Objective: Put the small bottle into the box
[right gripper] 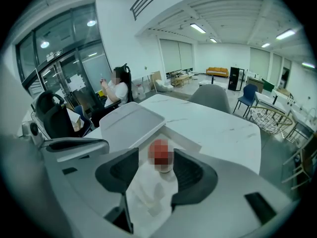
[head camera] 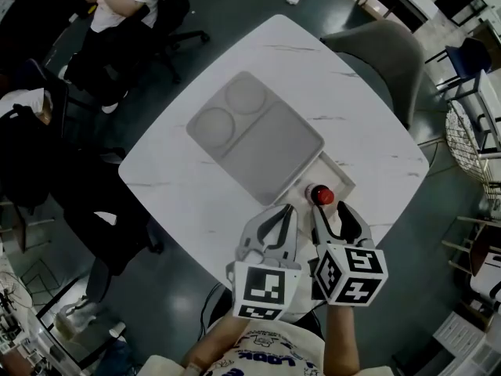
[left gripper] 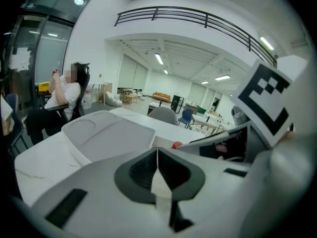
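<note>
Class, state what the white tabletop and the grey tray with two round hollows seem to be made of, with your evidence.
White veined tabletop: probably marble or marble-look laminate, smooth; thin grey veins show.
Grey rectangular tray with two round hollows: likely moulded plastic, matte; rounded corners, even colour.

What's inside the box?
A red-capped bottle stands in the box's open end, between the right gripper's parted jaws. The grey tray covers the rest, so that part is hidden.
</note>
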The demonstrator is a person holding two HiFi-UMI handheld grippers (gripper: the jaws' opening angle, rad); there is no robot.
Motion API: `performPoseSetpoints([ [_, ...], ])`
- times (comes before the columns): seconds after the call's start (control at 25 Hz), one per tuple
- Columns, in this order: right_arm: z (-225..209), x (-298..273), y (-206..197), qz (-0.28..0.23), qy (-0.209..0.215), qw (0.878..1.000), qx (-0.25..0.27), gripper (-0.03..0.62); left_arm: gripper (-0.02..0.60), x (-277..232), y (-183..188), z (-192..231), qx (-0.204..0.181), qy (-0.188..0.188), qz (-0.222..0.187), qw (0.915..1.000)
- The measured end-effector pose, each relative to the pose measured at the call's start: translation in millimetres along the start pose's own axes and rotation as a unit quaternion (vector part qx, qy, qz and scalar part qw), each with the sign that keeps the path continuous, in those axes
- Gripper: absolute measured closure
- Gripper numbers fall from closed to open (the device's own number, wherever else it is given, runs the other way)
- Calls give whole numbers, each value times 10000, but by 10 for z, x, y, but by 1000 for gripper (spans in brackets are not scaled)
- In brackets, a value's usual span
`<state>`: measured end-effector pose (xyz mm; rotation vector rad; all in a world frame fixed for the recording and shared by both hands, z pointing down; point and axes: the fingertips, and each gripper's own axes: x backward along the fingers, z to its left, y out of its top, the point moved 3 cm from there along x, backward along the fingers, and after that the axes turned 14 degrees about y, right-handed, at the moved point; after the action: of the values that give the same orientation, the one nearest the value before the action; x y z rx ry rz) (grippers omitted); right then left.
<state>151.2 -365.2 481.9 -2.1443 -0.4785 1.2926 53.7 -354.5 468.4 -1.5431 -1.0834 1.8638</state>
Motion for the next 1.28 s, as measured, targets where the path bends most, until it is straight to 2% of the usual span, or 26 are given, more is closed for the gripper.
performPoseSetpoints([
  [0.28,249,369,22,-477,291,9984,95,371,561,312,213,7,-85,185,-399,9990],
  [0.4,341,522,14,-674,266,9973,113,407,561,464,266,2,-85,246,-545,9982],
  [0.84,610,983,46,-1314,157,9907,311,476,561,922,487,-80,-132,350,-1091,9933],
  [1.0,698,1141,35,-1413,201,9890,379,502,561,1086,514,-122,-120,406,-1179,9921],
  [1.28,793,1303,57,-1580,283,9856,540,508,561,1257,586,-185,-140,482,-1390,9890],
])
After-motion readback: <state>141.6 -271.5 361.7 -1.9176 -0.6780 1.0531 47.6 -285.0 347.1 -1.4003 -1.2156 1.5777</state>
